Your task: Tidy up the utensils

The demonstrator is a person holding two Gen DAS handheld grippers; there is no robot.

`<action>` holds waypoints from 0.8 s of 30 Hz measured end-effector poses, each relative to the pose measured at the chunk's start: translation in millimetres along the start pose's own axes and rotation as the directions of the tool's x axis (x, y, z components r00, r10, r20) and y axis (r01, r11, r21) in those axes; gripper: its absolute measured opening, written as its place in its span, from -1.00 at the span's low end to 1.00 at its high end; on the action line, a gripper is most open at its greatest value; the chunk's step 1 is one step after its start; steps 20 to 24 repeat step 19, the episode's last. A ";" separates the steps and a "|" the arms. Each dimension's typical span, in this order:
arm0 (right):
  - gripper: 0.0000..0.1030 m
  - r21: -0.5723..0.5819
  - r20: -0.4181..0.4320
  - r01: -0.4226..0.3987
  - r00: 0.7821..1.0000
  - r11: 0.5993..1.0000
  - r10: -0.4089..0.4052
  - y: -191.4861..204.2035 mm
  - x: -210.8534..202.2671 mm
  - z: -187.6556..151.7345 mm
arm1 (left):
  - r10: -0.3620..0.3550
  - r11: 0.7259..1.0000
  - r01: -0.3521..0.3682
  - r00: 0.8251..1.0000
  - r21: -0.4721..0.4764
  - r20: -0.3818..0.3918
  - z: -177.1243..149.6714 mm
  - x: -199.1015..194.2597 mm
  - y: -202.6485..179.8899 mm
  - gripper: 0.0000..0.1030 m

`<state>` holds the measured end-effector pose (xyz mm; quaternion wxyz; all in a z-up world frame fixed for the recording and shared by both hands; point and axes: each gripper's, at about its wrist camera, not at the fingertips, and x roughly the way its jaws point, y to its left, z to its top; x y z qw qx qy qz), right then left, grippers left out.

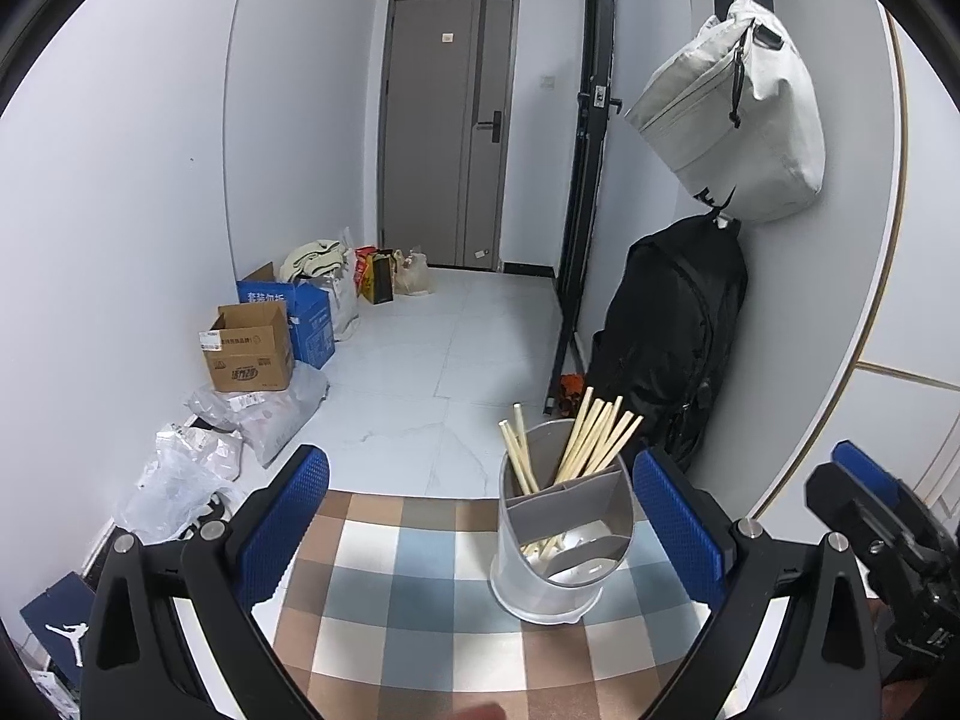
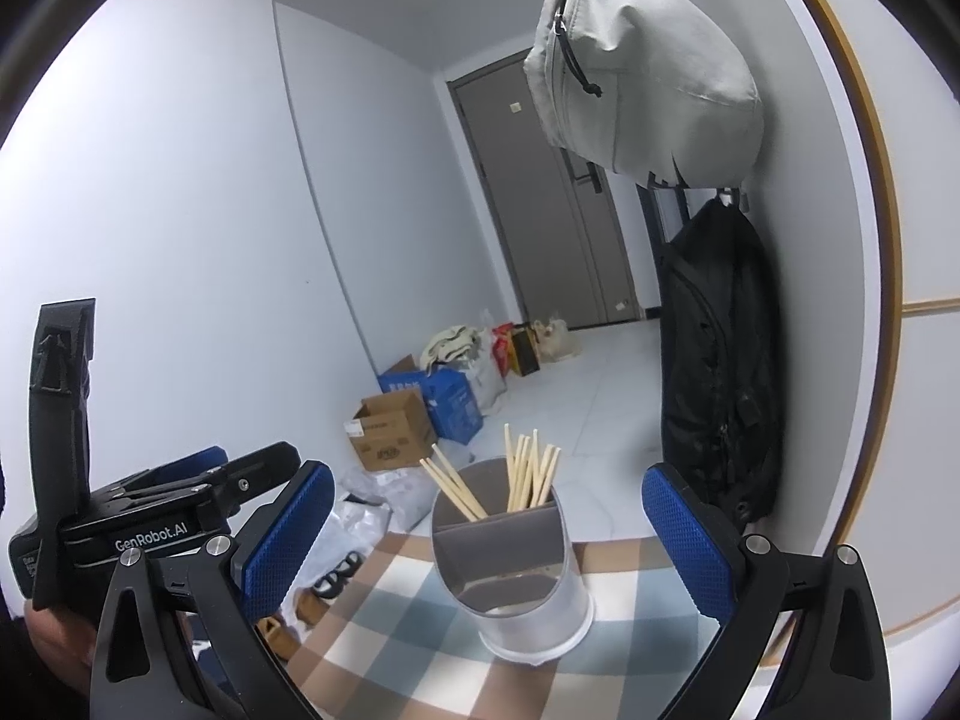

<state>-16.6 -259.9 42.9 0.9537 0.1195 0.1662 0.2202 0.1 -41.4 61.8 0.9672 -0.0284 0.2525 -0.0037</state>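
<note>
A translucent utensil holder (image 1: 555, 546) with grey dividers stands on the checkered tablecloth (image 1: 420, 600) near the table's far edge. Several wooden chopsticks (image 1: 594, 438) stand in its back compartments, and a white spoon (image 1: 582, 558) lies in the front one. It also shows in the right wrist view (image 2: 513, 570), with the chopsticks (image 2: 528, 474). My left gripper (image 1: 480, 516) is open and empty, the holder just inside its right finger. My right gripper (image 2: 486, 531) is open and empty, with the holder between its fingers.
The table edge lies just behind the holder. Beyond it, cardboard boxes (image 1: 249, 348) and plastic bags (image 1: 180, 480) line the left wall. A black backpack (image 1: 672, 348) and a grey bag (image 1: 732, 114) hang on the right wall. The other gripper (image 2: 168, 516) shows at the left.
</note>
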 end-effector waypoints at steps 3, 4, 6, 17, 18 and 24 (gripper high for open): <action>1.00 -0.001 0.000 0.000 1.000 1.000 0.000 -0.8 -0.3 -1.3 | 0.004 1.000 -0.004 1.000 -0.004 0.002 -0.2 0.1 0.3 0.92; 1.00 -0.002 0.000 0.002 1.000 1.000 -0.002 -1.0 -0.3 -1.8 | 0.002 1.000 -0.002 1.000 -0.005 0.000 -0.3 0.2 0.4 0.92; 1.00 -0.003 0.000 0.002 1.000 1.000 -0.002 -1.1 -0.7 -2.4 | 0.004 1.000 -0.004 1.000 -0.006 -0.002 -0.8 0.7 -0.4 0.92; 1.00 0.004 -0.002 0.005 1.000 1.000 -0.005 -5.8 -0.3 -4.1 | 0.019 1.000 -0.019 1.000 -0.017 -0.008 -3.6 5.6 -0.8 0.92; 1.00 0.005 -0.002 0.006 1.000 1.000 -0.006 -5.8 -0.5 -4.2 | 0.020 1.000 -0.021 1.000 -0.024 -0.007 -3.7 6.2 -0.2 0.92; 1.00 0.006 -0.003 0.006 1.000 1.000 -0.006 -6.4 -0.2 -4.7 | 0.017 0.999 -0.017 1.000 -0.029 -0.009 -4.1 7.1 0.4 0.92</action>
